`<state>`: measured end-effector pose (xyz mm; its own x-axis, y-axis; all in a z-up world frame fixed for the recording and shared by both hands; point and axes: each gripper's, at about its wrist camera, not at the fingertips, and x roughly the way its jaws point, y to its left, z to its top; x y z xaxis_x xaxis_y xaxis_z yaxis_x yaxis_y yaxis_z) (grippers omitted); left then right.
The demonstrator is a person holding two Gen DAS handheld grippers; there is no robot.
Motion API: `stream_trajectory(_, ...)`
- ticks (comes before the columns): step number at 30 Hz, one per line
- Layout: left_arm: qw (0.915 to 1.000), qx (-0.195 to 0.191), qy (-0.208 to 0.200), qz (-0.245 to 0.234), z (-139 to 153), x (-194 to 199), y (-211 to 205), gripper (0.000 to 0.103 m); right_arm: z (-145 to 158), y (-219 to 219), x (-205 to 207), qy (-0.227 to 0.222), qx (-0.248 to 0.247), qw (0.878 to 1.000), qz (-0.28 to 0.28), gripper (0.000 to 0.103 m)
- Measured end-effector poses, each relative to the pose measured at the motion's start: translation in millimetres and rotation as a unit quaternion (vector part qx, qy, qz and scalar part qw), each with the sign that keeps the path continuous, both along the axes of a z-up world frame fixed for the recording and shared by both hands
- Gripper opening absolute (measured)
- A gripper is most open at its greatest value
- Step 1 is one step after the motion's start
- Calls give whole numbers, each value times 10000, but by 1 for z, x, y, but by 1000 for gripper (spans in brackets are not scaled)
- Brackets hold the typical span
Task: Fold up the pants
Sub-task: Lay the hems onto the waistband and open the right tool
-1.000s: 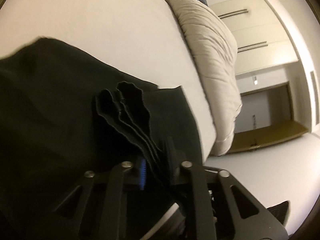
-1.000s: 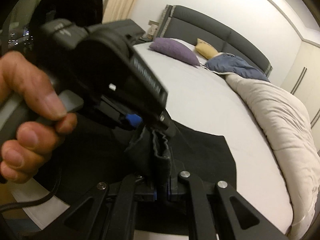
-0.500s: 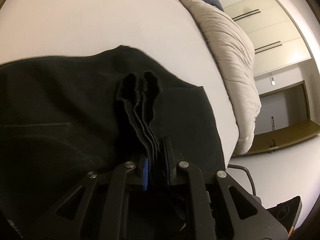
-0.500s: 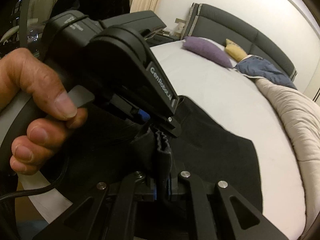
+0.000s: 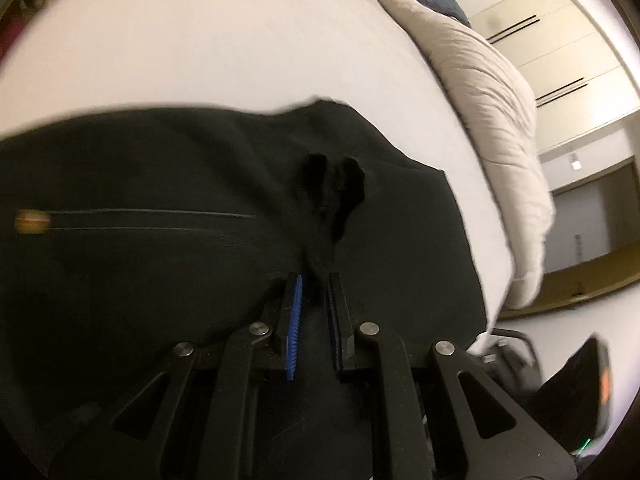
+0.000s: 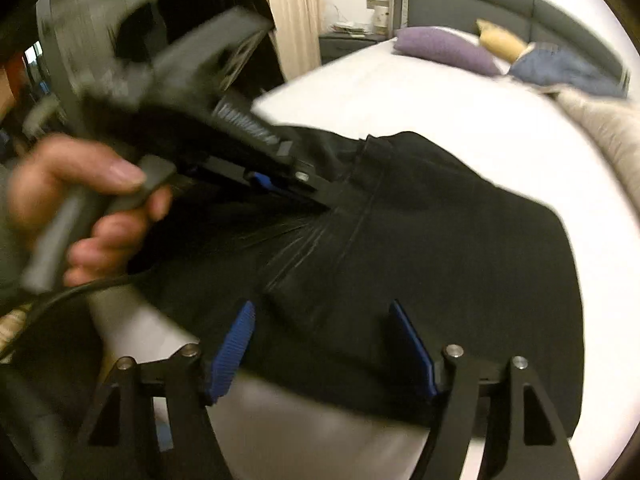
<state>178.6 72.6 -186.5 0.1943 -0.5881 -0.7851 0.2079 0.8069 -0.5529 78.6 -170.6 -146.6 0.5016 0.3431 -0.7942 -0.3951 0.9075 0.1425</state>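
Black pants (image 5: 160, 208) lie spread on the white bed (image 5: 200, 40). My left gripper (image 5: 314, 280) is shut on a bunched fold of the pants' edge, which sticks up past its tips. In the right wrist view the same left gripper (image 6: 320, 196), held by a person's hand (image 6: 88, 204), pinches the pants (image 6: 440, 248) near their far edge. My right gripper (image 6: 322, 324) is opening, its blue pads (image 6: 232, 344) wide apart. The cloth lies between and under them, and neither pad presses on it.
A beige duvet (image 5: 492, 92) is piled along the right side of the bed. A purple pillow (image 6: 440, 46), a yellow pillow (image 6: 500, 42) and a blue garment (image 6: 560, 68) lie by the grey headboard (image 6: 500, 4). Wardrobe doors (image 5: 560, 52) stand beyond the bed.
The right gripper has let go of the bunched cloth and its jaws have spread wide. The left gripper has carried its pinched fold across, and the pants now lie flatter on the bed.
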Motion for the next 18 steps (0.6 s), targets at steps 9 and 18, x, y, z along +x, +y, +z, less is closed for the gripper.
stream_trajectory(9, 9938, -383, -938, -464, 54, -28, -33, 12, 30, -164, 63, 300, 3409, 9311, -1259, 72)
stream_trajectory(18, 9971, -479, -330, -487, -28, -38, -33, 11, -77, -200, 158, 1929, 3602, 8808, -2393, 38)
